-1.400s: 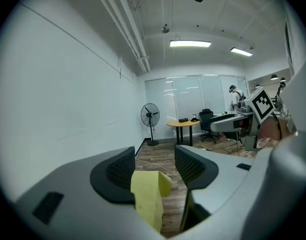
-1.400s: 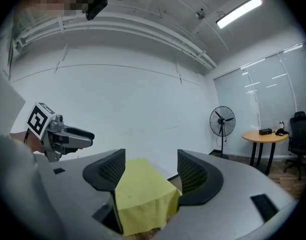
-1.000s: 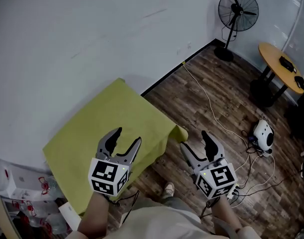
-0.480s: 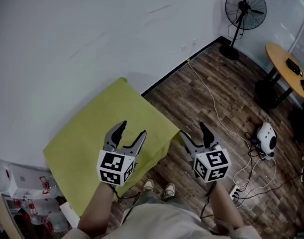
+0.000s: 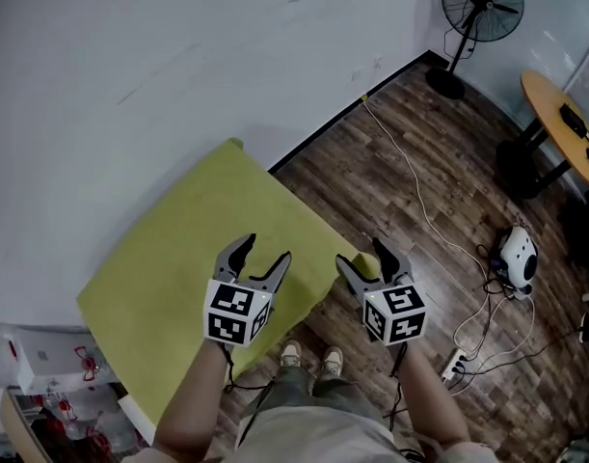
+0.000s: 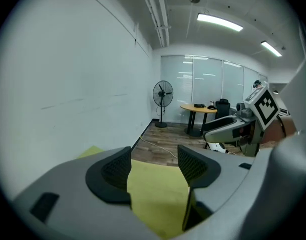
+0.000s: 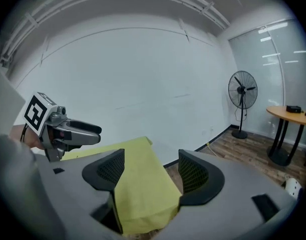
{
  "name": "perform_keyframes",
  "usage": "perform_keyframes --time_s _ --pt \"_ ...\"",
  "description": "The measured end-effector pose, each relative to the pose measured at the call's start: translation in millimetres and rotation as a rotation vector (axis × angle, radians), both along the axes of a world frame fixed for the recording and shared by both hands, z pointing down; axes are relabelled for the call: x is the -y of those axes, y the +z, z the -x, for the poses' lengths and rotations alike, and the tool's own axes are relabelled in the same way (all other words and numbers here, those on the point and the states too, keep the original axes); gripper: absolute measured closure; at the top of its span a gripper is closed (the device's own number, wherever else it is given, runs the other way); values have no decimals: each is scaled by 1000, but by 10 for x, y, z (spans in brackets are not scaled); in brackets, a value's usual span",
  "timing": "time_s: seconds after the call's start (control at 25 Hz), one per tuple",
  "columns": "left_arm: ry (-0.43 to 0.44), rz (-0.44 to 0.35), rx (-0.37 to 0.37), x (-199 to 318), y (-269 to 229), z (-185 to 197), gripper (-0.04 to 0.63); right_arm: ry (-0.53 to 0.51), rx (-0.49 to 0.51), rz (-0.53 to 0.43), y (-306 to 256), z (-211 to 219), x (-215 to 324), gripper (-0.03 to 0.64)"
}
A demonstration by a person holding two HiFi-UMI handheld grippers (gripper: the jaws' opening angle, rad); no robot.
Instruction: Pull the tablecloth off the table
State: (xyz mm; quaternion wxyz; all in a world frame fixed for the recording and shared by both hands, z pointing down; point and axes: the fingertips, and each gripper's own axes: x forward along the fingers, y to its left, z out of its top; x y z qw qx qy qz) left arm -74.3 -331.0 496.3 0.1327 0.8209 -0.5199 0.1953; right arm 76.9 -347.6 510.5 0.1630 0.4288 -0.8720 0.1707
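A yellow-green tablecloth (image 5: 193, 249) covers a small table against the white wall. My left gripper (image 5: 263, 251) hovers over the cloth's near edge. Its jaws have just been opening and stand open, with only the cloth (image 6: 158, 199) below showing through the gap. My right gripper (image 5: 363, 257) is open too, just off the cloth's near right corner (image 5: 344, 258), where the fabric hangs down. Looking along the right gripper (image 7: 151, 169), the cloth (image 7: 140, 189) lies below and ahead, and the left gripper (image 7: 72, 129) shows at the left. Neither gripper touches the cloth.
A standing fan (image 5: 482, 8) is in the far corner and a round table (image 5: 564, 128) at the right. A white cable (image 5: 410, 177), a white device (image 5: 516, 254) and a power strip (image 5: 458, 365) lie on the wood floor. Boxes (image 5: 43, 374) sit at the lower left.
Both grippers have moved forward and down towards the cloth's near edge. The left one now sits over the cloth, and the right one has come in beside the hanging corner.
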Motion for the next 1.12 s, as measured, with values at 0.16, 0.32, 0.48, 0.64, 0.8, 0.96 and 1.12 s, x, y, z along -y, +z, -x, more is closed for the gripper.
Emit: perform_keyframes --time_s 0.16,0.32,0.48,0.64,0.8,0.96,1.12 --pt "22 68 -17 133 342 18 304 8 -27 59 377 72 116 275" --pt "62 141 -13 143 745 43 308 28 -50 100 706 101 175 275" --pt "63 194 -3 176 1138 112 308 35 -63 130 1042 154 208 275" --pt "61 274 42 206 1657 153 303 33 -72 171 1438 185 221 275" --pt "62 368 43 163 2146 198 285 27 -93 199 1809 271 219 267" --pt "54 427 55 136 2460 240 259 24 -133 236 2149 317 238 250" --pt "17 439 84 108 2666 301 238 35 -176 258 2375 309 238 247"
